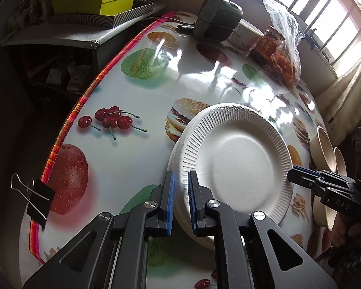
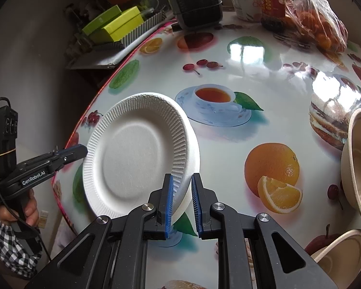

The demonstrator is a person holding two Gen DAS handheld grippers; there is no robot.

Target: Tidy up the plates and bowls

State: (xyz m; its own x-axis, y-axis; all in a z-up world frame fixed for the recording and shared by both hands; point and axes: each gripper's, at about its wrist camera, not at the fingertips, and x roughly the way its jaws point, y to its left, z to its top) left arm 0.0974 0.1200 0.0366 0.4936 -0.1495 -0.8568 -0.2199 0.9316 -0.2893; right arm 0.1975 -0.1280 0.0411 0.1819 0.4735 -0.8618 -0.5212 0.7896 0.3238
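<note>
A stack of white ribbed paper plates (image 1: 235, 159) lies on the fruit-print table; it also shows in the right wrist view (image 2: 137, 154). My left gripper (image 1: 180, 202) straddles the stack's near-left rim, jaws a little apart, the rim between the blue pads. My right gripper (image 2: 182, 204) straddles the opposite rim the same way, and it shows in the left wrist view (image 1: 300, 175) at the plate's right edge. Beige bowls (image 2: 358, 166) stand at the right, with another (image 2: 341, 257) lower down; they show in the left wrist view (image 1: 325, 149) too.
A dark speaker-like box (image 1: 216, 16), a red-labelled jar (image 1: 267, 43) and a plastic bag of oranges (image 1: 286, 65) stand at the table's far side. A binder clip (image 1: 36, 197) grips the tablecloth's left edge. Green boxes (image 1: 96, 0) sit on a shelf beyond.
</note>
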